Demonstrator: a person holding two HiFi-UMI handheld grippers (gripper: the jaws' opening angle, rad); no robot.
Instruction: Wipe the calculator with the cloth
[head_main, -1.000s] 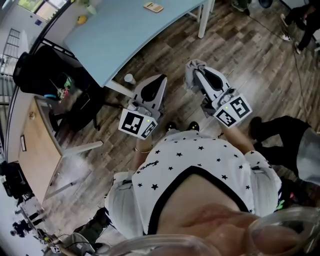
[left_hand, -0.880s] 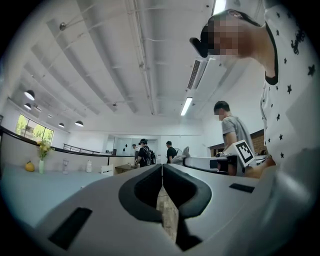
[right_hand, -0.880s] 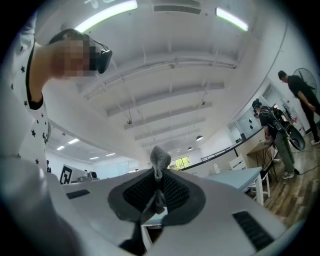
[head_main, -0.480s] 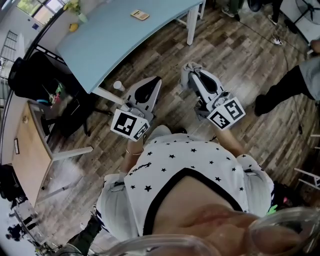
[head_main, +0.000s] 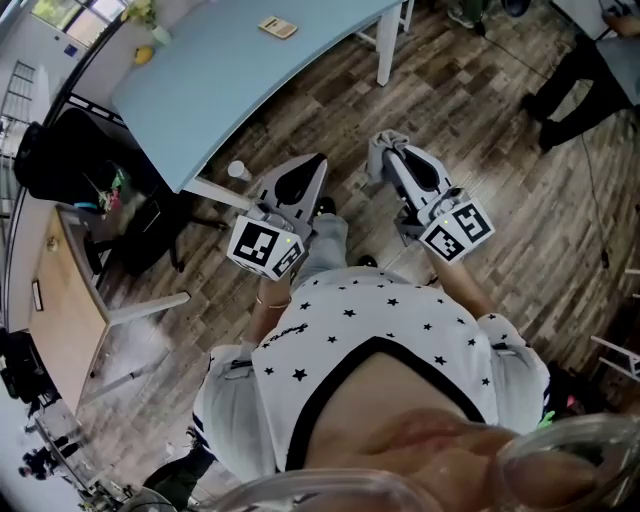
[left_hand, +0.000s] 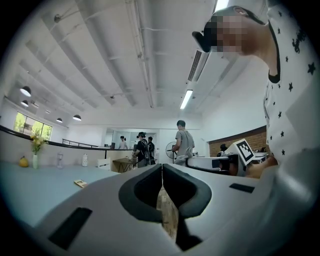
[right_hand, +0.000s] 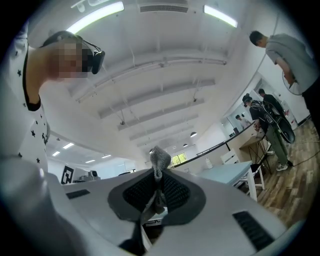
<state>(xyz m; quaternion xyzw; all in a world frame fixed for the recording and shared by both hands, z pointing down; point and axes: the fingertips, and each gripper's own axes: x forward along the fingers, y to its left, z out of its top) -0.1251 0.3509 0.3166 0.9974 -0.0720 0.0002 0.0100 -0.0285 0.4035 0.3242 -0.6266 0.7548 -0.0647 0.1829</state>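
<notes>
The calculator (head_main: 278, 27) lies flat on the light blue table (head_main: 210, 80) at the top of the head view, far from both grippers; the left gripper view shows the calculator (left_hand: 80, 183) as a small tan slab. My left gripper (head_main: 318, 162) is held over the wooden floor, jaws shut with nothing between them (left_hand: 161, 170). My right gripper (head_main: 386, 150) is beside it, shut on a grey cloth (head_main: 382, 143). In the right gripper view the cloth (right_hand: 159, 161) sticks up from between the pads.
A white table leg (head_main: 388, 50) stands just beyond the grippers. A dark chair with bags (head_main: 75, 150) and a wooden desk (head_main: 60, 300) are at the left. A small white cup (head_main: 237, 170) is by the table's edge. A person's legs (head_main: 580, 60) are at upper right.
The person at the right has walked off toward the upper right. Both grippers have held nearly the same pose over the floor, the cloth still clamped in the right one.
</notes>
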